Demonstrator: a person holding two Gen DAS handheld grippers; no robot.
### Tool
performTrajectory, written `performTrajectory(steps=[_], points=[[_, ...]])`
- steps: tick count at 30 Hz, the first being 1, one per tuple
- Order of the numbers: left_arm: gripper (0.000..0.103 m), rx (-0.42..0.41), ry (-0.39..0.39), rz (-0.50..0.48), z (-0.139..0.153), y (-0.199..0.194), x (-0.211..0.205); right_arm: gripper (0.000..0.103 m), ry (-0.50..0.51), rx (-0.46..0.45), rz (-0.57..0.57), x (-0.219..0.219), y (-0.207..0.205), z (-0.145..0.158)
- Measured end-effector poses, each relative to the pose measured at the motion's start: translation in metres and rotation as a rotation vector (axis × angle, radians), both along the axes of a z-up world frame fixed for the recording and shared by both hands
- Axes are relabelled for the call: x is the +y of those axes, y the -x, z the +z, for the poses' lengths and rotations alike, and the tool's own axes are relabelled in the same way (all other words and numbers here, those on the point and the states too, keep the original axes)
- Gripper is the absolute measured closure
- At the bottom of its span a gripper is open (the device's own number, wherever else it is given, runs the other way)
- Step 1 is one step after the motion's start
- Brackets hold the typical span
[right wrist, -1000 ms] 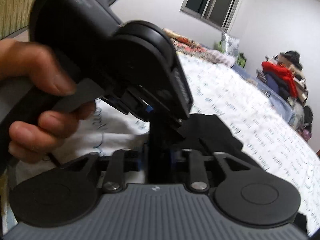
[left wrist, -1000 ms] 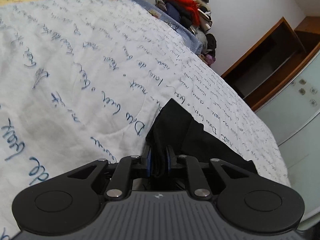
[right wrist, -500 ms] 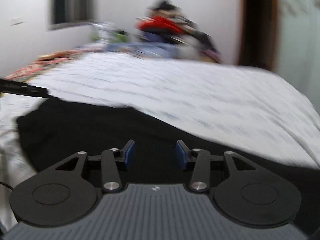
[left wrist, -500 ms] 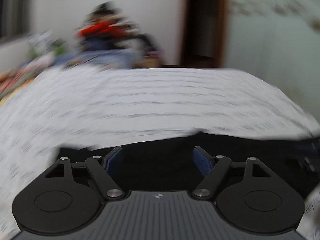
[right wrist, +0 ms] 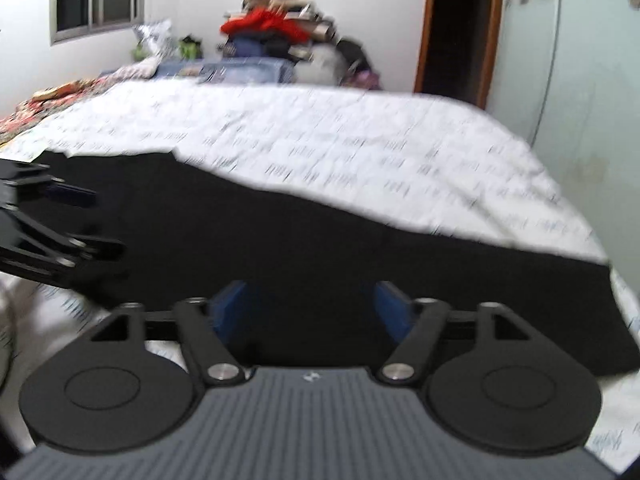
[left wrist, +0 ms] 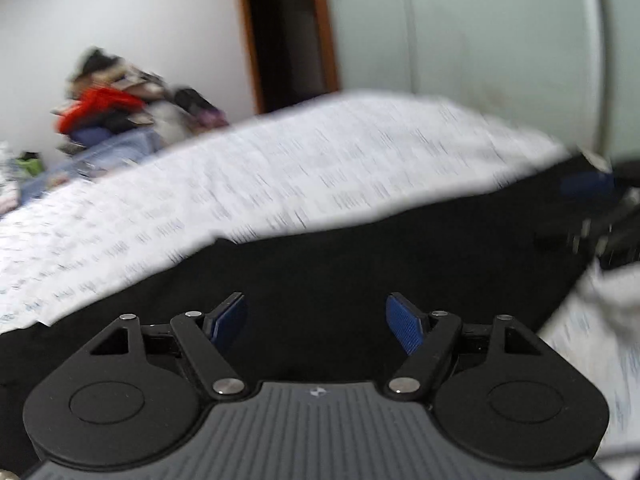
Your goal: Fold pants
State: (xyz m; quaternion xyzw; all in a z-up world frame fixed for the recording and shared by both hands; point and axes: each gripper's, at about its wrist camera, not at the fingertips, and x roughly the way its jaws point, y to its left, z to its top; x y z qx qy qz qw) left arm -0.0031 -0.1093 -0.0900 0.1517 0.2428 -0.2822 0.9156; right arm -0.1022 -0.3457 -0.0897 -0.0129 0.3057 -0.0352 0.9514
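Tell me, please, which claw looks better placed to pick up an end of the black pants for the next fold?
Probably the right claw: it is open over the black pants, with their squared end near its right side. The left claw is also open above the cloth, but its blurred view shows no clear end within reach.

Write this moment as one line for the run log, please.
stage: between folds | left gripper: open, empty, above pants | right gripper: open, empty | pants: flat on bedspread

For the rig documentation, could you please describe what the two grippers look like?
Both the left gripper and the right gripper look alike: black linkage arms with silver pivot pins, blue ribbed finger pads, two round black discs, and a grey ridged body bearing a small white logo.
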Motion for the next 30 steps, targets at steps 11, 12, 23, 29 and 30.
performTrajectory(steps=[11,12,23,29,30], points=[[0.024,0.031,-0.007,-0.038,-0.013,0.018,0.003,0.013,0.001,0.140,0.026,-0.003,0.003,-0.022],[0.023,0.001,0.011,-0.021,-0.006,0.014,-0.001,0.001,0.005,0.119,0.017,-0.004,0.004,-0.017],[0.013,0.054,-0.047,0.002,-0.038,-0.022,-0.053,0.000,0.020,0.159,-0.139,-0.025,-0.041,-0.035],[0.013,0.008,0.026,0.035,-0.003,-0.055,-0.056,0.000,-0.011,0.093,-0.167,-0.058,-0.011,-0.016],[0.012,0.000,0.033,0.056,0.001,-0.066,-0.058,0.000,0.000,0.071,-0.226,-0.069,-0.013,-0.013]])
